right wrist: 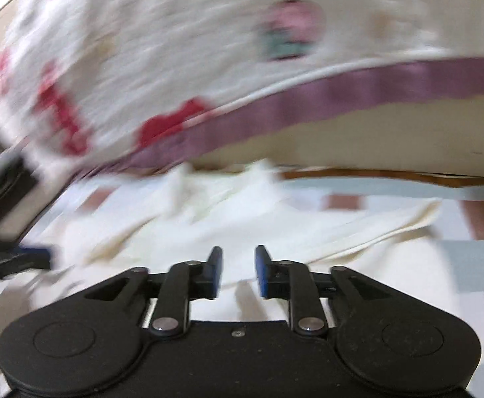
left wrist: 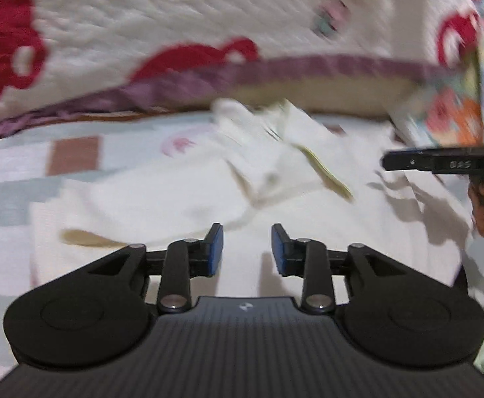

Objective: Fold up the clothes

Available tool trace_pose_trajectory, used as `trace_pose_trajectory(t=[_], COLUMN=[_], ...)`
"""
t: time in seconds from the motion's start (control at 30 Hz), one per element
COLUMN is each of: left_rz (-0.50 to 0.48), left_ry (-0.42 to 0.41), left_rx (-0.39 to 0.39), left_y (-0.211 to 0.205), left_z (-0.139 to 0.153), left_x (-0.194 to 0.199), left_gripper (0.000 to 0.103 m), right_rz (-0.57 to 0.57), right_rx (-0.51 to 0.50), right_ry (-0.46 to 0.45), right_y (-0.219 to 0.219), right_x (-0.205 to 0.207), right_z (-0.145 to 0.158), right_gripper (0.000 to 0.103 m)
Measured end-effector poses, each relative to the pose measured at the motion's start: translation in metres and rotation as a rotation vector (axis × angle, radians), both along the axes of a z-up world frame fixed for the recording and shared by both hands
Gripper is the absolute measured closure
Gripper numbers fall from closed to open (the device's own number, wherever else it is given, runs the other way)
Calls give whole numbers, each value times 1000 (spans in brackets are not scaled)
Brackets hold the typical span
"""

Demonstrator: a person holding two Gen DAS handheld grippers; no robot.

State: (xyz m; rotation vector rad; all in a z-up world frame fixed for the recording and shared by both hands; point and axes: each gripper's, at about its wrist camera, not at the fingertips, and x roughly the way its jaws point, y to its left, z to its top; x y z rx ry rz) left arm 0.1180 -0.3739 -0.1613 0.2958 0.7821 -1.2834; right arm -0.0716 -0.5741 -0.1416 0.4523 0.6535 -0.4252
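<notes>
A crumpled cream-white garment point(left wrist: 275, 179) with olive-yellow trim lies spread on the bed; it also shows in the right wrist view point(right wrist: 242, 212). My left gripper point(left wrist: 247, 248) is open and empty, just above the garment's near part. My right gripper point(right wrist: 239, 272) is open and empty, also low over the garment. The right gripper also shows from the side in the left wrist view point(left wrist: 441, 162), at the right edge over the garment. The left gripper's body appears at the left edge of the right wrist view point(right wrist: 6, 258). Both views are motion-blurred.
The bed sheet point(left wrist: 16, 179) is pale with blue and brown blocks. A white quilt with red shapes and a purple border point(left wrist: 208, 13) hangs behind, as in the right wrist view point(right wrist: 175, 49). A floral cloth point(left wrist: 457, 116) is at far right.
</notes>
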Motion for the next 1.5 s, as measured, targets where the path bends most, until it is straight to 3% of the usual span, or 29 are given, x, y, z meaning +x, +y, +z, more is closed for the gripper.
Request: trace_pose_trajectory(t=[0.03,0.1,0.23,0.37,0.57,0.67,0.77,0.9,1.0,1.2,1.27,1.33,1.37,1.4,1.43,1.47,1.5], left_rz=[-23,-49,-10,64,182,242,303,333,356,385,395,374,358,340,327,332,330], left_ry=[-3,-5,5,-22,-138,-157,-169,-120,-83,0,18,61,84,102,112,95,71], left_rx=[15,41,119,101,50,0,-69,-61,-55,-30,-28,-56,-71,-78,-77,-51,-27], left_y=[-4,-13,-36,-58,-92,-98,-87,-53,-28,11,16,17,16,13,8,1,-5], left_z=[-2,-8,-20,-19,-15,-4,11,8,6,-7,-12,-16,-17,-19,-21,-23,-25], left_x=[-5,-12,-8,4,41,63,84,107,124,148,153,156,158,159,160,159,158], left_gripper=[68,63,62,62,62,62,59,54,54,49,49,49,49,48,48,47,52], right_rz=[46,139,199,95,36,27,-39,-109,-27,257,375,480,497,505,500,486,471], right_rx=[-4,-13,-45,-89,-138,-205,-238,-226,-208,-164,-177,-217,-264,-314,-364,-414,-451], right_ry=[2,5,122,94,117,127,105,58,23,-24,-4,39,73,105,145,189,217], right_y=[14,43,56,51,23,6,-16,-42,-44,-20,-4,13,21,27,32,34,35], right_x=[4,11,34,55,103,126,135,131,127,153,170,187,193,199,204,209,211], right_z=[0,-1,-18,-27,-31,-26,-13,2,8,13,14,13,11,7,1,-5,-13], right_gripper=[60,59,57,44,44,45,45,44,44,47,67,80,79,78,63,43,41])
